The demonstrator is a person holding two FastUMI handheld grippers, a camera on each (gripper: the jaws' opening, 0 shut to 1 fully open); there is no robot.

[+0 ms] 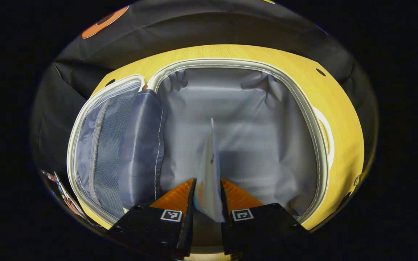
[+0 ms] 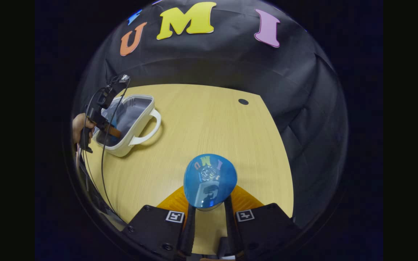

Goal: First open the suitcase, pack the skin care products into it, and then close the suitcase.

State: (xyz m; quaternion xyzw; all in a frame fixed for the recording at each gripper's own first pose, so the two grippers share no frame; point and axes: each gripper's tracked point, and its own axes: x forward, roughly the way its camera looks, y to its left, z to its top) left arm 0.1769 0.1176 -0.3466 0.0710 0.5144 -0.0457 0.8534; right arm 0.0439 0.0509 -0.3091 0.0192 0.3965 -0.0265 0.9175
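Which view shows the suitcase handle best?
Right gripper view: the white handle shows whole, looping off the open suitcase on the table. In the left gripper view it is a thin strip along the suitcase rim.

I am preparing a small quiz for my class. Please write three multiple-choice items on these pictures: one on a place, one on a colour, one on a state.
1. Where is the suitcase?
A on the table
B on the floor
C on a chair

2. What colour is the shiny bottle in the right claw?
A red
B blue
C green

3. In what state is the suitcase?
A zipped shut
B open
C upside down

Key: 1 A, it sits on the wooden table. 2 B, its rounded surface is blue. 3 B, the left claw holds a flat sachet over its bare lining.
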